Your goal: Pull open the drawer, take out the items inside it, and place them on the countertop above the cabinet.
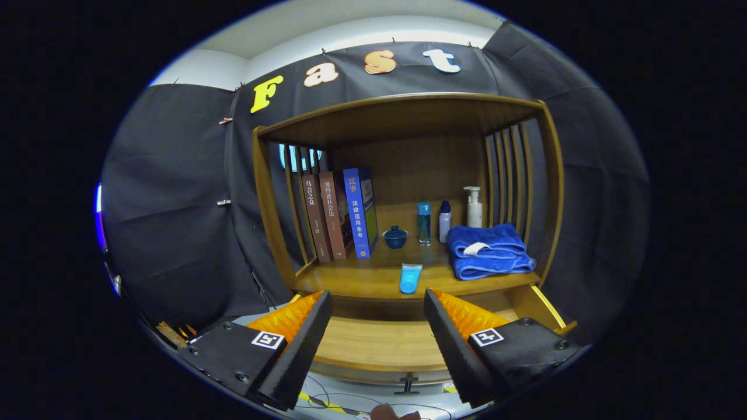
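One blue tube [410, 277] lies on the countertop [350, 283] just beyond the spread, empty hand-held gripper [377, 303].

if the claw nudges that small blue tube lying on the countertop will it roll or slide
The blue tube lies flat near the countertop's front edge, beyond the open claw. It flares toward one end, so it would likely slide or pivot rather than roll straight. It looks like soft plastic, so probably light and squashy.

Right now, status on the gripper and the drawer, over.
Gripper open, holding nothing, above the drawer. Drawer pulled out, visible floor bare. Light blue tube lying on countertop beside folded blue towel. Nothing in the way.
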